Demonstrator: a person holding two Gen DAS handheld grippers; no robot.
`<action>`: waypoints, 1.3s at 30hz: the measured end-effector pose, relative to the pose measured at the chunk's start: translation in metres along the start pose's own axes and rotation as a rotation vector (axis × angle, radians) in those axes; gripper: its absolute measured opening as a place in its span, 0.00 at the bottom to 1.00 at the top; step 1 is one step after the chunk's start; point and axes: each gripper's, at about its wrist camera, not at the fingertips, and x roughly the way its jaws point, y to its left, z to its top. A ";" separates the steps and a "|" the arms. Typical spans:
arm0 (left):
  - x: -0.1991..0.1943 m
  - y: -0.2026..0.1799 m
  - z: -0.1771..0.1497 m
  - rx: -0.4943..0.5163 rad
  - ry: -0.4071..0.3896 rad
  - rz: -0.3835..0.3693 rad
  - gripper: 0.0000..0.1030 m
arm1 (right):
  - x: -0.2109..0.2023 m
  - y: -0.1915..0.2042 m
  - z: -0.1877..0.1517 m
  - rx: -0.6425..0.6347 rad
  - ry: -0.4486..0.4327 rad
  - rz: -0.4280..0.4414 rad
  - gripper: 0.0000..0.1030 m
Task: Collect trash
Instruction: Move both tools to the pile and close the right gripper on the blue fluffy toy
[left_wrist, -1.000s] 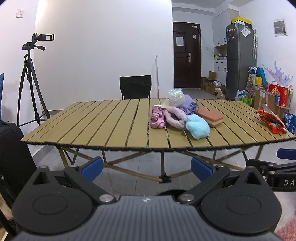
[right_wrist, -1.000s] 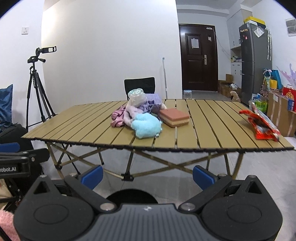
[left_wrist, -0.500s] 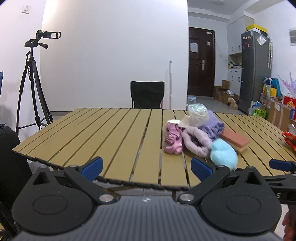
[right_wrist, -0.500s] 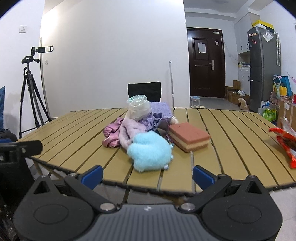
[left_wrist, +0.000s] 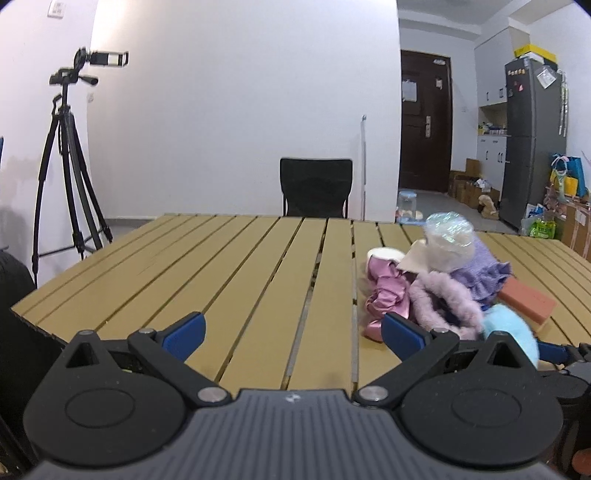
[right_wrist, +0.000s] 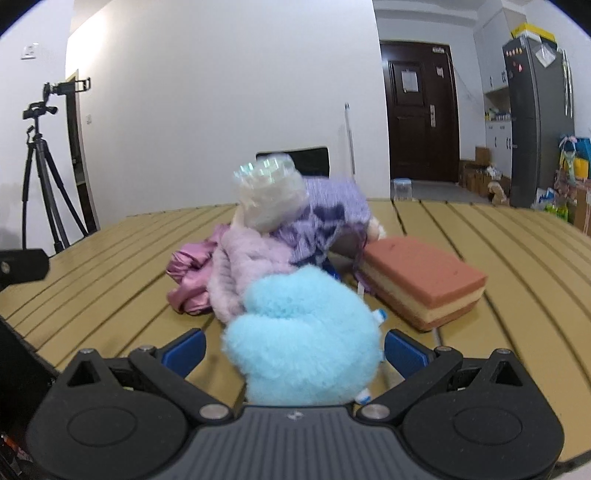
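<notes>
A heap lies on the slatted wooden table: a fluffy light-blue item, a pale pink fuzzy piece, shiny pink fabric, purple knit cloth and a crumpled clear plastic bag on top. A layered pink sponge rests to its right. My right gripper is open, its fingers on either side of the blue fluffy item. My left gripper is open over bare table, left of the heap.
A black chair stands behind the table. A camera tripod is at the left wall. A dark door, a grey fridge and floor clutter fill the back right.
Both grippers have moved forward, from short of the table's edge to over it. The right one has closed in on the heap until the blue fluffy item sits between its fingers.
</notes>
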 end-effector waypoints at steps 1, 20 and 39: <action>0.003 0.001 0.000 -0.002 0.007 -0.002 1.00 | 0.008 -0.001 -0.002 0.008 0.007 -0.008 1.00; 0.012 -0.011 0.009 -0.031 0.020 -0.017 1.00 | -0.002 0.008 -0.008 -0.096 -0.082 -0.004 0.64; 0.025 -0.059 0.025 -0.062 0.043 -0.050 1.00 | -0.059 -0.066 -0.001 0.056 -0.168 -0.031 0.63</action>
